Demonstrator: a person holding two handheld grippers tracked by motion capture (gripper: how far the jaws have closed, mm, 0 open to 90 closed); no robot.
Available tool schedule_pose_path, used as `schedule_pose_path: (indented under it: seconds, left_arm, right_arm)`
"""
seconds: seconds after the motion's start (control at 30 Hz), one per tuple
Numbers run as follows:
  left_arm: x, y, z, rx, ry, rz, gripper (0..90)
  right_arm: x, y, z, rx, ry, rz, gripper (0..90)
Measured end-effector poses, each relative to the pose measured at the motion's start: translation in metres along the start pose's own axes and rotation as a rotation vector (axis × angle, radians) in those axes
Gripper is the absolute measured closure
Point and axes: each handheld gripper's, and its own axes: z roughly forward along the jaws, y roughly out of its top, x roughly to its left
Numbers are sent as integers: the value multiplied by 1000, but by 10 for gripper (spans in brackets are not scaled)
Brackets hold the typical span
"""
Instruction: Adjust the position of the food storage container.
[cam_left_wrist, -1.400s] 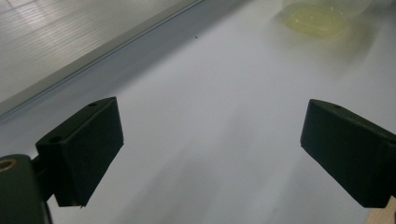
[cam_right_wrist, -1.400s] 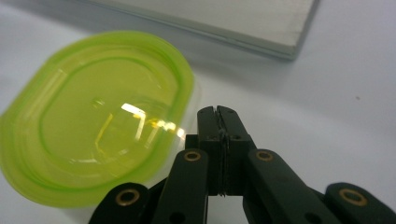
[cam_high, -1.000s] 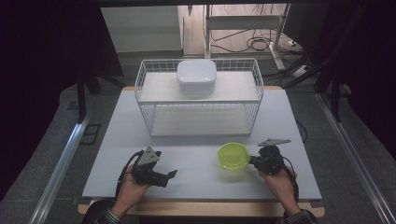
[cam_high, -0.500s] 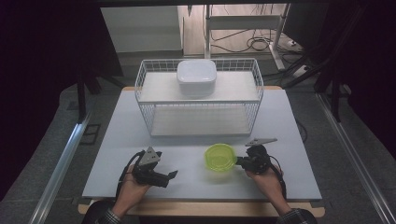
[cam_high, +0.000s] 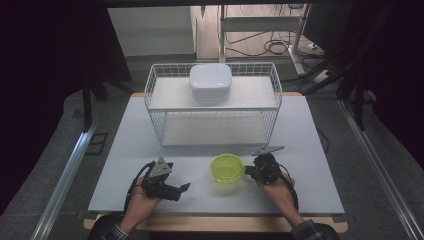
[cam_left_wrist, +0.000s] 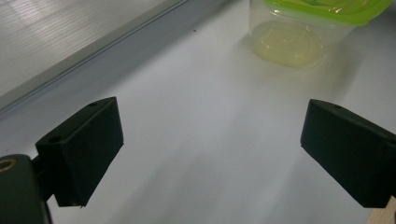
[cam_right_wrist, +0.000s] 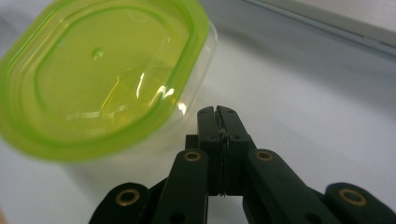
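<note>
We see a see-through tub (cam_right_wrist: 140, 135) with a bright green lid (cam_right_wrist: 100, 70) in the upper left of the frame. The lid is on and shines a little. Our right gripper (cam_right_wrist: 218, 112) comes up from the bottom middle, black with small gold rings. Its two jaws are pressed tight together with nothing between them. Their tips sit right by the tub's side, at its lower right edge. The white table (cam_right_wrist: 317, 107) runs under everything, with a grey strip along the upper right.
</note>
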Motion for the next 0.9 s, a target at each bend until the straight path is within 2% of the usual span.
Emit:
schedule_pose_path:
  seconds: [0.13,0.23,0.37,0.5,0.77,0.9]
  left_arm:
    - [0,0,0,-2,1,-3,55]
    - [0,0,0,0,2,-1,55]
    - [-1,0,-1,-1,4,0,54]
    - [0,0,-1,2,3,-3,54]
    - [-1,0,0,2,4,-5,53]
    - [0,0,-1,0,2,-8,53]
  right_arm:
    - [8,-12,-7,28,43,11,878]
    - [14,-15,-7,33,73,19,877]
    - [14,-8,-1,31,73,17,876]
    - [13,-3,6,29,83,36,875]
    - [19,8,23,35,110,21,876]
    - [24,11,27,41,109,-7,875]
